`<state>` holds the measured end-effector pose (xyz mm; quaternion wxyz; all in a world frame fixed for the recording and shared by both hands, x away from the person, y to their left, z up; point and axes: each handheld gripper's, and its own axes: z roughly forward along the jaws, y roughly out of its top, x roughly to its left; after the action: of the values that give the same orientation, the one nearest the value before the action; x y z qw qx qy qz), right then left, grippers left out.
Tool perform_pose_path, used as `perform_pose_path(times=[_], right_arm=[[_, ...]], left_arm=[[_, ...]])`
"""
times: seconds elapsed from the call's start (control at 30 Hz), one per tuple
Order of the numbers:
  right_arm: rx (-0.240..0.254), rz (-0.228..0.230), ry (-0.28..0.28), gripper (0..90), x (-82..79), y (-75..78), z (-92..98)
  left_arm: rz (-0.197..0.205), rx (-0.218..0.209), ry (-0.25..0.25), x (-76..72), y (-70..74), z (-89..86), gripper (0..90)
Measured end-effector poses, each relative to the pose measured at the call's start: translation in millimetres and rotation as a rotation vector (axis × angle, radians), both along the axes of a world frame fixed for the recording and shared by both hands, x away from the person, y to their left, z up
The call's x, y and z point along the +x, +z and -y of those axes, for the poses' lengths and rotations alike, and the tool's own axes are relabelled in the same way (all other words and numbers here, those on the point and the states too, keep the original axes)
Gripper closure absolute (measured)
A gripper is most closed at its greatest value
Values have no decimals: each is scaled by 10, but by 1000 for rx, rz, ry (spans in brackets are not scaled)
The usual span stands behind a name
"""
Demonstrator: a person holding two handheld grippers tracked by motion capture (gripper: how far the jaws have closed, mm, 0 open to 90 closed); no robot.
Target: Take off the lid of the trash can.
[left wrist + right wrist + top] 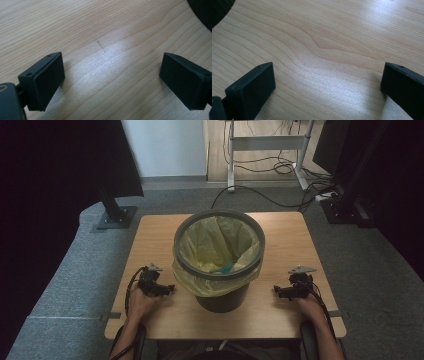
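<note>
Dim overall in the high view, black at both side edges — daylight only on the far floor. Soft white glare on the pale wooden tabletop point(110, 72) between the jaws in both gripper views; jaw tips near the lens slightly blurred.

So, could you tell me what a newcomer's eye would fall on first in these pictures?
First the dark bin at the middle of the wooden table, lined with a yellow bag folded over its grey rim, something blue lying inside. Then the left gripper and right gripper, resting either side of it, jaws open and empty.
</note>
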<state>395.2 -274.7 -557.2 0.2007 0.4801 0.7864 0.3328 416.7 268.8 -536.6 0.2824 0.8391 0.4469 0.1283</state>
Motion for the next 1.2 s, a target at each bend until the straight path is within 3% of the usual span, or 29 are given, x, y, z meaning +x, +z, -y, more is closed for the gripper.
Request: perform_pose_path(times=[0.33, 0.57, 0.67, 1.03, 1.2], right_arm=[[-1, 0, 1, 0, -2, 0, 0], [-1, 0, 1, 0, -2, 0, 0], [0, 0, 2, 0, -2, 0, 0], [0, 0, 2, 0, -2, 0, 0], [-1, 1, 2, 0, -2, 0, 0]], left_arm=[[20, -15, -14, 36, 183, 4, 34], [24, -54, -38, 70, 335, -5, 45], [26, -48, -50, 89, 424, -9, 52], [79, -99, -58, 166, 867, -62, 54], [89, -118, -56, 179, 1005, -61, 54]])
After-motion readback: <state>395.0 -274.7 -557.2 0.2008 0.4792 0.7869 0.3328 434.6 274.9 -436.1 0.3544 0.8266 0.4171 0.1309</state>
